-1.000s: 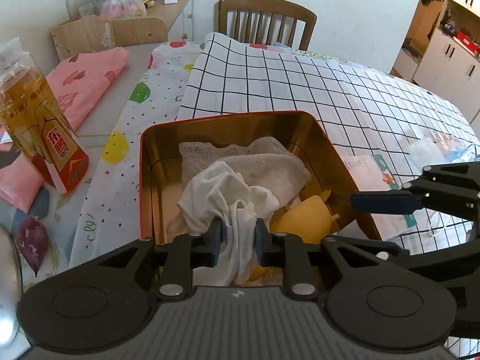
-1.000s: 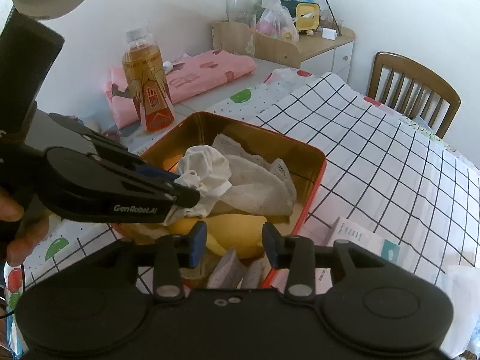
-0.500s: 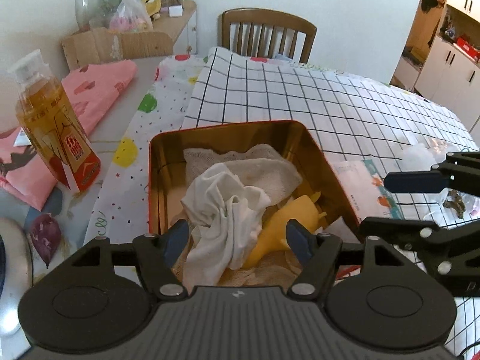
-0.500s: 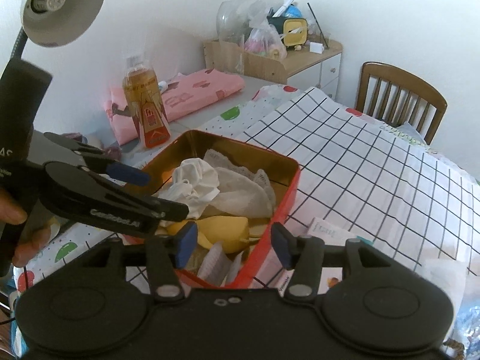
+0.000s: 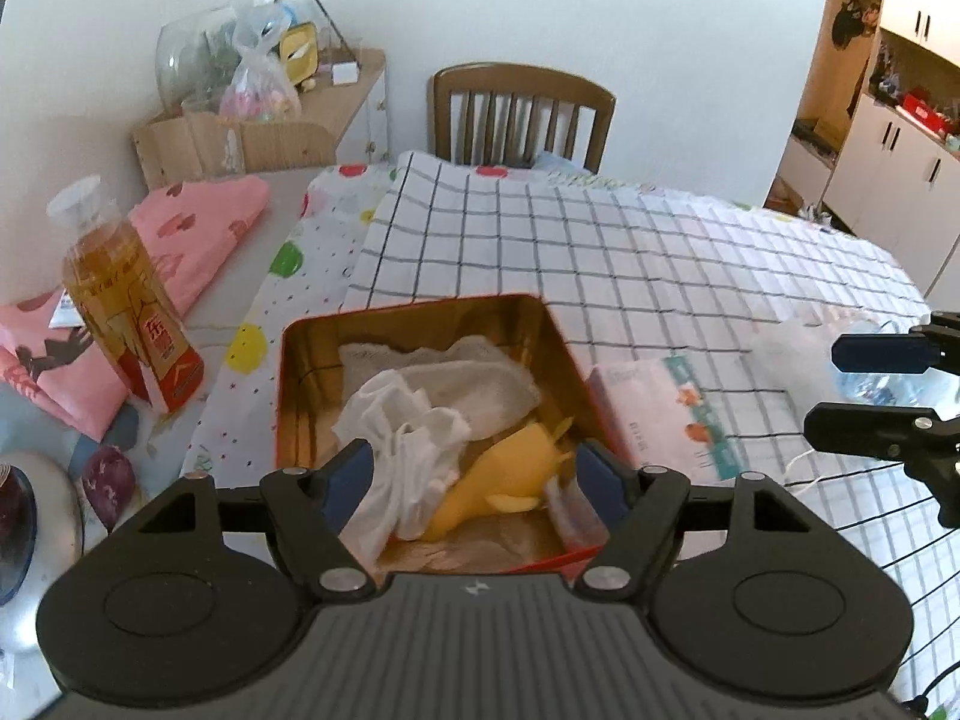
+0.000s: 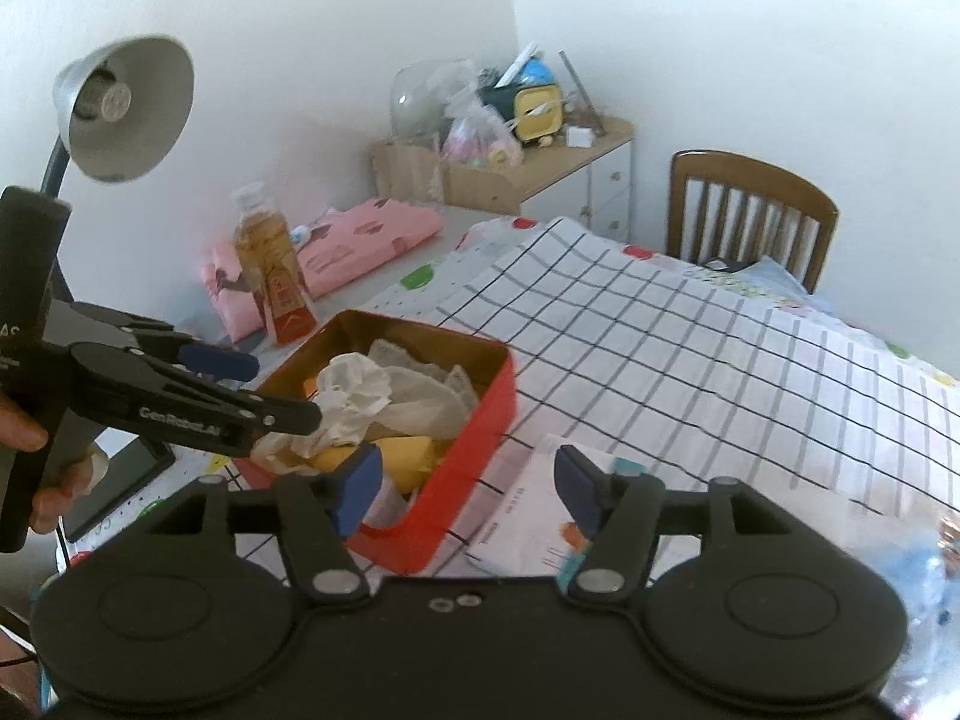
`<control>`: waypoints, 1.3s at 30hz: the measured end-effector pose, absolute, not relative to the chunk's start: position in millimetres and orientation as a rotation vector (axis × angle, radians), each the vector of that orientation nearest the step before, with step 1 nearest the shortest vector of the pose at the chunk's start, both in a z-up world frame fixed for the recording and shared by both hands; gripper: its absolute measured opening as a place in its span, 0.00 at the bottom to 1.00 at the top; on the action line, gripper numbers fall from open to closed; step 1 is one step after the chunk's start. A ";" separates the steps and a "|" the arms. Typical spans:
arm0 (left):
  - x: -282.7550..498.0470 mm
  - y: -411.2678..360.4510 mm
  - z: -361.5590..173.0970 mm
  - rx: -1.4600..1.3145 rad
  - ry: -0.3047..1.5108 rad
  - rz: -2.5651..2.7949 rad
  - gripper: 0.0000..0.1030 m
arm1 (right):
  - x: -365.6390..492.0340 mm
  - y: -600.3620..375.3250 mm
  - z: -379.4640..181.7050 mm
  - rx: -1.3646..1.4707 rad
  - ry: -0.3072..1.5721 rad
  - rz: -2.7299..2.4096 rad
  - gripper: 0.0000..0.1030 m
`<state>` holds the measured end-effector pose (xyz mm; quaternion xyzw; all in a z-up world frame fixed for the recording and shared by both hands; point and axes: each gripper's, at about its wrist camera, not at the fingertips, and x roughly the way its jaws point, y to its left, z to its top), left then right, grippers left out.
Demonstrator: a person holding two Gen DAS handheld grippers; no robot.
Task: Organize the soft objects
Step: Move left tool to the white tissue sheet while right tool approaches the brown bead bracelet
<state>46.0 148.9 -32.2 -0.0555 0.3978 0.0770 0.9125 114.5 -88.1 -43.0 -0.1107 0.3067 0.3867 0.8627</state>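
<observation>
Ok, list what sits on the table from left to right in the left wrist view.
Pink cloth → drink bottle → red tin → white cloth → yellow toy → tissue pack.

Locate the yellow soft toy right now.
In the left wrist view the yellow soft toy lies inside the red tin, right of the white cloth, toward the tin's near corner.
</observation>
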 end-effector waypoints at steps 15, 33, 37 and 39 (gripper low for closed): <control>58.5 84.5 -16.4 -0.111 0.743 0.104 0.81 | 110.1 -184.3 -36.6 -0.189 0.610 0.712 0.86; 124.5 -22.8 -40.6 -0.069 0.733 -0.019 0.96 | 124.0 -285.2 -70.9 -0.158 0.698 0.574 0.92; 143.0 -47.9 -49.9 -0.033 0.719 -0.024 0.96 | 131.6 -294.3 -84.4 -0.163 0.728 0.565 0.92; 152.6 -57.4 -54.9 -0.033 0.721 -0.026 0.96 | 135.8 -294.7 -90.9 -0.170 0.739 0.561 0.91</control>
